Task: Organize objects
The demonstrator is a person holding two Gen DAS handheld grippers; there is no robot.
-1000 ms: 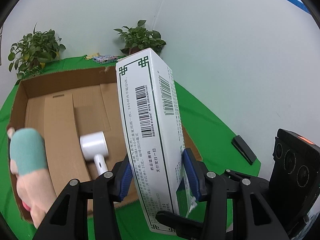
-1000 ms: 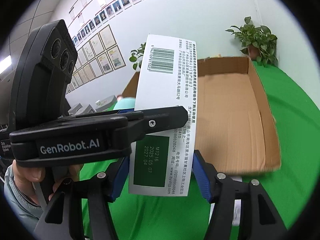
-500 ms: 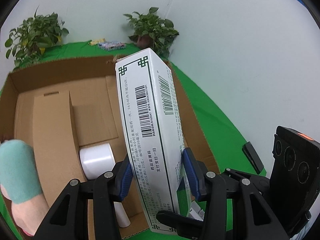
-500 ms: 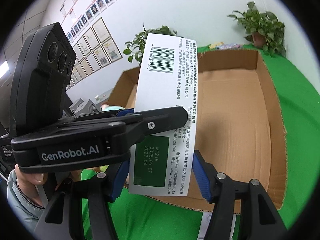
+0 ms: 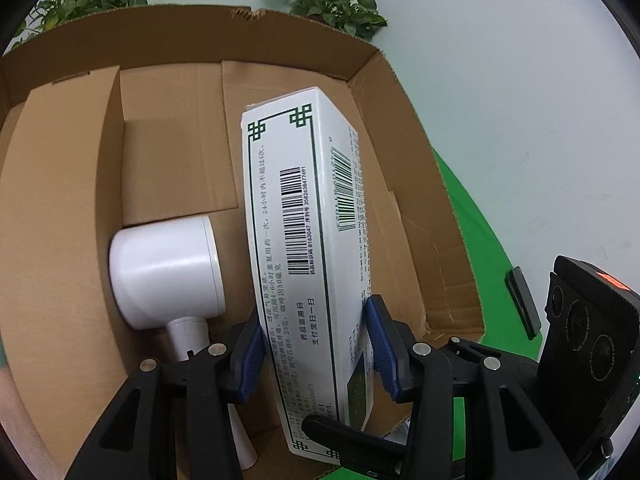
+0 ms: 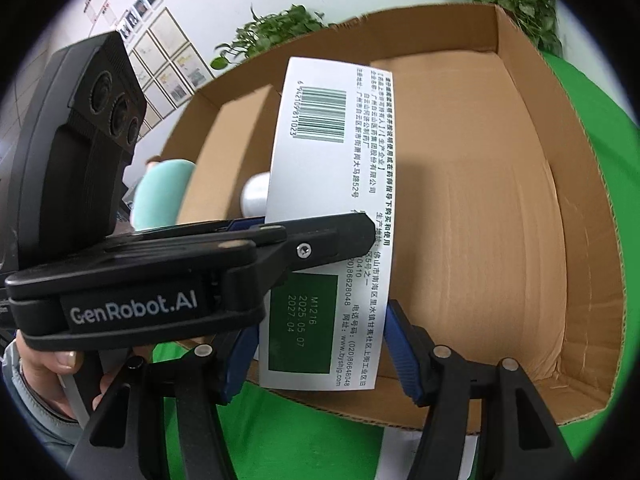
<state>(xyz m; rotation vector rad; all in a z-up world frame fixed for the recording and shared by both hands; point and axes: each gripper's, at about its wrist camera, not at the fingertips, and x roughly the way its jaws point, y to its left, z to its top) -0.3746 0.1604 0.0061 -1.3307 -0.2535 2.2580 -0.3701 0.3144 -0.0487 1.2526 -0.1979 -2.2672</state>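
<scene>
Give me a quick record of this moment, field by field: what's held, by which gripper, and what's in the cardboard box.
held item: white medicine box
left gripper: shut on the medicine box
right gripper: pads look slightly apart from the same box; grip unclear
container: open cardboard box on green cloth
already inside: white hair dryer
box position: over the cardboard box interior, right of the dryer

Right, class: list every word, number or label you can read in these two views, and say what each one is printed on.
"GenRobot.AI": on the left hand-held gripper, seen in the right wrist view.
"M1216", "2025.05.07", "2027.04": green panel on the white medicine box.
"www.byshg.com": box edge.
"药品追溯码", "支付宝扫一扫": box face, left wrist view.
Barcode digits and the remaining small Chinese print are too small to read surely.
</scene>
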